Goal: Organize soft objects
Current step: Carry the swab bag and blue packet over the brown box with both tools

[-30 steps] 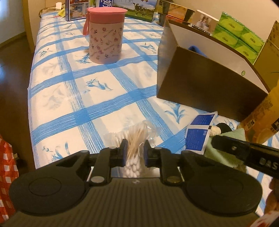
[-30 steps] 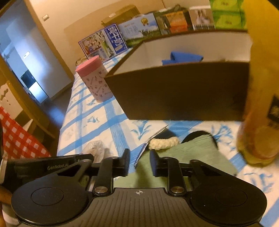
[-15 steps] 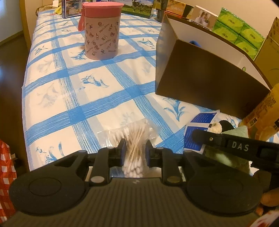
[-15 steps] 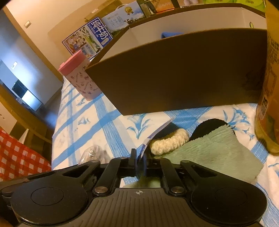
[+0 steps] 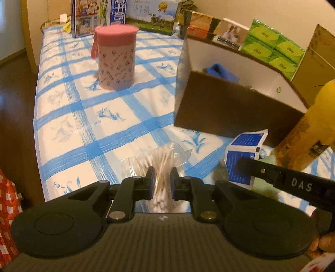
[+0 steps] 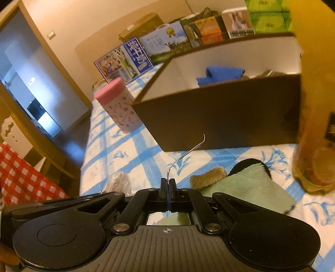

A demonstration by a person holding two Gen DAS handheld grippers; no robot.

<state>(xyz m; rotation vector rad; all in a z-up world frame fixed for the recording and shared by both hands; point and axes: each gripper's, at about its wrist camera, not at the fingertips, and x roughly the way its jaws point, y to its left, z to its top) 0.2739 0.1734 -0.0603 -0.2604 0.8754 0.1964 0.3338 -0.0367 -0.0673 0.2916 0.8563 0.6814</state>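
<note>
My left gripper (image 5: pixel 160 177) has a clear bag of cotton swabs (image 5: pixel 162 159) between its pads, and its jaws are closing on the bag above the blue-checked cloth (image 5: pixel 88 117). My right gripper (image 6: pixel 168 184) is shut on a thin blue-and-white packet (image 6: pixel 188 151), seen edge-on. In the left wrist view the packet (image 5: pixel 244 150) hangs from one of the right gripper's fingers (image 5: pixel 272 172). Under it lie a green cloth (image 6: pixel 255 186), a beige scrunchie (image 6: pixel 209 176) and a black item (image 6: pixel 251 164). The brown box (image 6: pixel 219 121) behind holds a blue cloth (image 6: pixel 222 74).
A pink canister (image 5: pixel 116 58) stands further back on the left, and a yellow bottle (image 5: pixel 309 134) stands close on the right. Cartons (image 5: pixel 150 12) and green tissue packs (image 5: pixel 272 48) line the back. The surface drops off at its left edge (image 5: pixel 36 117). A red checked cloth (image 6: pixel 23 177) is at the lower left.
The left jaws closed on the swab bag and raised it slightly. The right jaws shut on the packet and lifted it off the green cloth.
</note>
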